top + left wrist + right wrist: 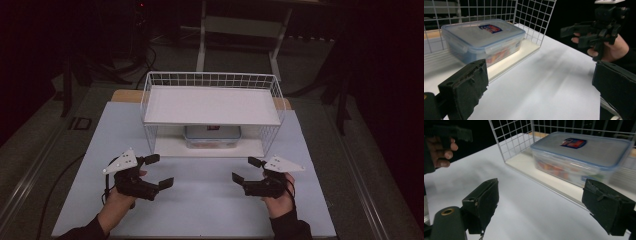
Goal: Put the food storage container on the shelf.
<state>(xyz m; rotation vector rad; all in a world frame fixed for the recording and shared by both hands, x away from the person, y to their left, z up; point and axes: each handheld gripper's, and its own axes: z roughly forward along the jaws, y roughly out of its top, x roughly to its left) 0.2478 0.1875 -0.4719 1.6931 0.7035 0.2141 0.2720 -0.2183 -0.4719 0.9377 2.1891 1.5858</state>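
- Starting at the left of the high view, the left gripper [159, 171] rests low over the white table [200, 210], held in a hand that comes in from the bottom edge, its grey three-cornered plate on top.
- Its jaws stand wide apart and hold nothing; in the left gripper view bare tabletop lies between the two black pads.
- Moving to the middle, a white wire rack [212, 112] stands at the far part of the table, with a flat upper shelf and a lower board.
- The clear plastic food box [212, 136] with a blue-rimmed lid sits on the lower board, under the upper shelf, near the rack's centre.
- In the left gripper view the food box [482, 40] lies ahead and to the left of the jaws, apart from them, with reddish contents showing through its side.
- A red and blue label lies on the lid.
- To the right, the right gripper [246, 170] hangs over the table in front of the rack, well apart from the left one.
- Its jaws are spread wide with nothing between them; in the right gripper view the food box [584, 157] lies beyond them, untouched.
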